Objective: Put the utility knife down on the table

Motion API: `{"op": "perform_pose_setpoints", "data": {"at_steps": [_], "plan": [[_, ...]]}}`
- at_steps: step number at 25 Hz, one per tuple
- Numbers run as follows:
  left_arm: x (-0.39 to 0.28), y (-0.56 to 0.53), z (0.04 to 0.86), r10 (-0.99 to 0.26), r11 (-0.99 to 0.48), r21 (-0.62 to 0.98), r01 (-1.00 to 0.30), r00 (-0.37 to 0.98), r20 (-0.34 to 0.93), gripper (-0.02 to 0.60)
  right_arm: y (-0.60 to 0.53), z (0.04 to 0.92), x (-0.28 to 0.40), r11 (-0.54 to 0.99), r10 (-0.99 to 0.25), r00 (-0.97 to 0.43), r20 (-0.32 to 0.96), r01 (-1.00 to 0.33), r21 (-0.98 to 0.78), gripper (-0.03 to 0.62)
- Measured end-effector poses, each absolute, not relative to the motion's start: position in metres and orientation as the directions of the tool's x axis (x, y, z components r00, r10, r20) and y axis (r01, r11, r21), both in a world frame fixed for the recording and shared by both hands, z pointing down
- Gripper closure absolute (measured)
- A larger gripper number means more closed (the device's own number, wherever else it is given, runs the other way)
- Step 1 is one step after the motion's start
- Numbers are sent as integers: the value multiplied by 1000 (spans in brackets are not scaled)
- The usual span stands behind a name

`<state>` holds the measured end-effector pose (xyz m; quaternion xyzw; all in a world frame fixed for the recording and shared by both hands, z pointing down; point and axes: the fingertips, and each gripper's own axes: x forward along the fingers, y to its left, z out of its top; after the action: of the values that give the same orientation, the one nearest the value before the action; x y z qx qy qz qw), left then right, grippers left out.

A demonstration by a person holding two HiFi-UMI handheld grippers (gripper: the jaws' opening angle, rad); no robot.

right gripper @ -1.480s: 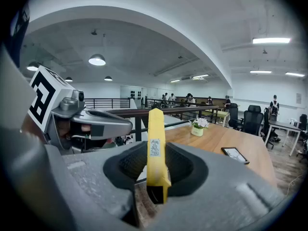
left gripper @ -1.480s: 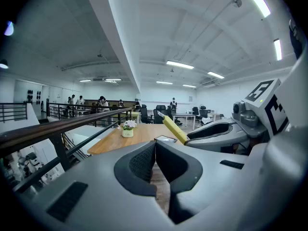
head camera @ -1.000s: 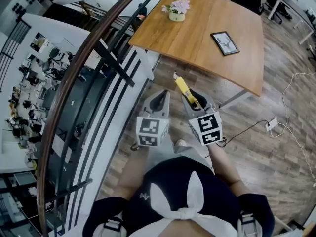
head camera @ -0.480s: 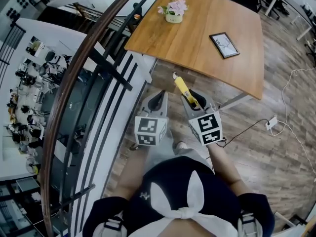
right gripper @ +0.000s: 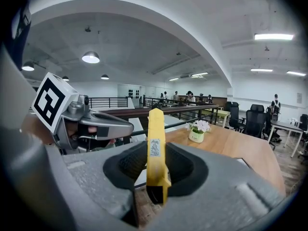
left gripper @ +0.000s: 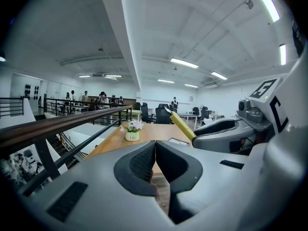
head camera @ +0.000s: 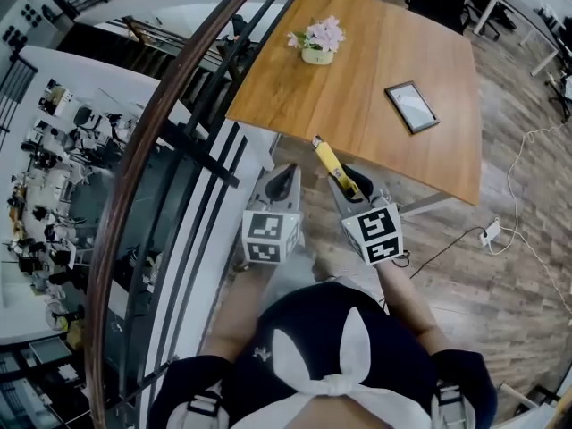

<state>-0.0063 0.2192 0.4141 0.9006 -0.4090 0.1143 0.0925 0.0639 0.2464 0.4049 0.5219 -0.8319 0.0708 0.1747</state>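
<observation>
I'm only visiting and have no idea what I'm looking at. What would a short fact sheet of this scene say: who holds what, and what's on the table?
Right gripper: shut on the yellow utility knife, tip pointing toward the table
Left gripper: fingers together, nothing between them
Table: wooden, just ahead of both grippers
On the table: flower pot; picture frame
Knife status: not yet on the table
Left of the person: railing

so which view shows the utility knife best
Right gripper view: the yellow utility knife stands centre frame, clamped in the right gripper, label showing. Head view shows it small from above; left gripper view only its front end.
</observation>
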Motion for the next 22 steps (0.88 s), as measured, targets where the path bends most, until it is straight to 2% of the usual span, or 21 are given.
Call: {"op": "perform_pose_setpoints", "data": {"at_steps": [11,22], "plan": [[-30,134,412,-686,-680,78,-729,670,284,563,157,397,40,414,-859,-363,361,-908,71,477],[-48,95,423,-639,-719,93,-688,708,301,563,111,405,14,387,-862,-341,375,-920,54,477]]}}
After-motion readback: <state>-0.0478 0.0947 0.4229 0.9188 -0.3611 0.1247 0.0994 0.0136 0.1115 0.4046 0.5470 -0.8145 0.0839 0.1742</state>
